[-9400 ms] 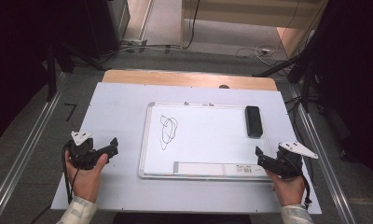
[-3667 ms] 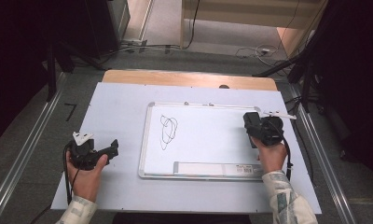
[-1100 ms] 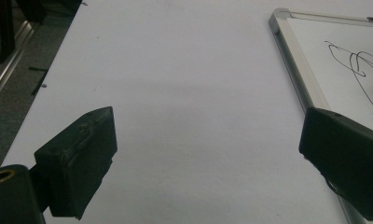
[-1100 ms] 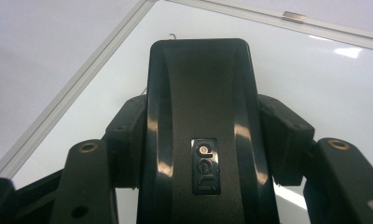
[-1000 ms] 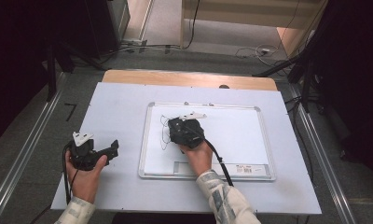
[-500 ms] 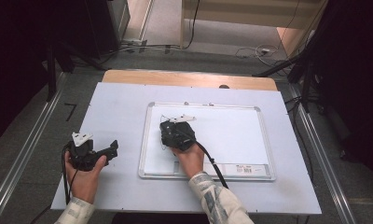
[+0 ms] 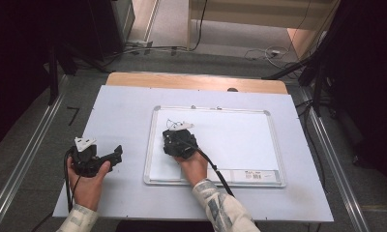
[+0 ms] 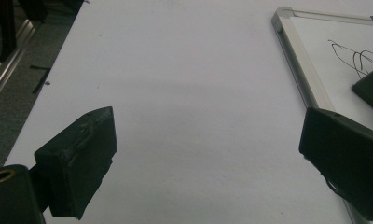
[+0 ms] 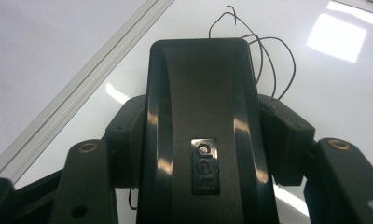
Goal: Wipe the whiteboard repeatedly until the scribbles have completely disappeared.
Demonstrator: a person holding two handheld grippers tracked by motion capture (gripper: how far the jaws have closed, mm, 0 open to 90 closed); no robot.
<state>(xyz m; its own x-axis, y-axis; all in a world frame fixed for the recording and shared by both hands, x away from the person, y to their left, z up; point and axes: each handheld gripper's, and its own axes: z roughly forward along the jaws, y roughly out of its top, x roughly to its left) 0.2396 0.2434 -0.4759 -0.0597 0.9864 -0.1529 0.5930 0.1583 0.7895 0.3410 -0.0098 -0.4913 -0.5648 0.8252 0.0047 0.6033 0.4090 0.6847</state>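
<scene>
A whiteboard (image 7: 240,140) lies on the table with a thin black scribble (image 7: 172,123) near its upper left corner. My right gripper (image 7: 175,141) is over the board just below the scribble's top loops, shut on a black board eraser (image 9: 201,130). Both pads (image 9: 127,135) press the eraser's sides, and the scribble (image 9: 264,51) shows just beyond its front end; the lower part of the drawing is hidden under it. My left gripper (image 7: 115,153) rests in a hand on the table left of the board, open, with nothing between its fingers (image 8: 77,163).
The board's aluminium frame (image 8: 299,70) runs along the right of the left gripper view. Pale tabletop (image 7: 124,111) surrounds the board. Metal rails (image 7: 22,164) flank the table, and a cable (image 7: 215,166) trails back from the right gripper.
The right gripper took the eraser from the board's upper right and carried it left to the scribble; over the last second it slid slightly left and nearer. The left gripper has stayed put.
</scene>
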